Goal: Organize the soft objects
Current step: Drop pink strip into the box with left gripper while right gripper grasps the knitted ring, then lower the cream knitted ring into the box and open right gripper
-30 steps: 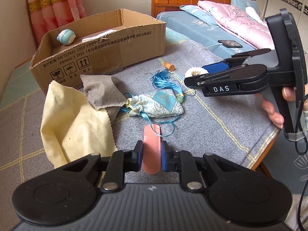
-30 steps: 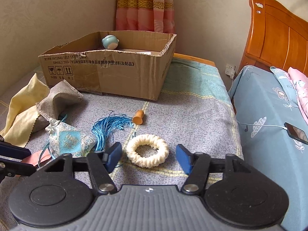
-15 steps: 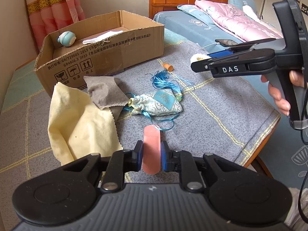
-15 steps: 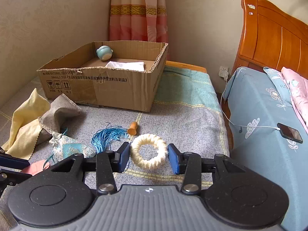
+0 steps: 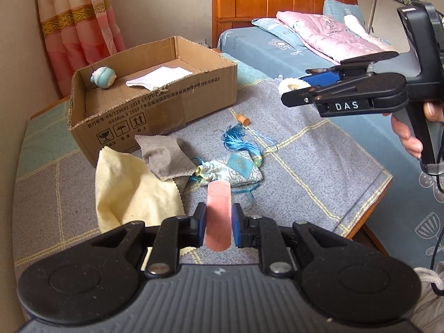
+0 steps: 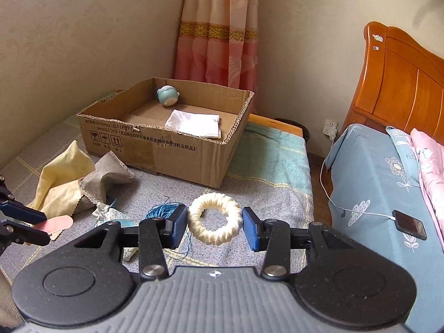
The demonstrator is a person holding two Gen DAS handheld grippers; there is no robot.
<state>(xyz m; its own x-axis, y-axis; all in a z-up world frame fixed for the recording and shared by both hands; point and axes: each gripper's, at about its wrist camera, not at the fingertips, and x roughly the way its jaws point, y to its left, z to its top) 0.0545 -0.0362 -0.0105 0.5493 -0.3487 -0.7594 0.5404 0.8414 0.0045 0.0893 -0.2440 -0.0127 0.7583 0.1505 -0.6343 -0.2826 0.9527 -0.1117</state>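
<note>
Black left gripper (image 5: 218,229), blue pads (image 5: 200,227), white "DAS" lettering.

The yellow cloth (image 5: 130,191) is partly hidden under the grey cloth (image 5: 166,158) and behind the left gripper (image 5: 218,223); the little bag (image 6: 106,212) is mostly hidden behind the right gripper (image 6: 213,222); the print on the box (image 5: 155,105) is too small to read; the hand (image 5: 413,130) is cut off by the picture's edge; the bed (image 6: 388,172) is cut off too.
</note>
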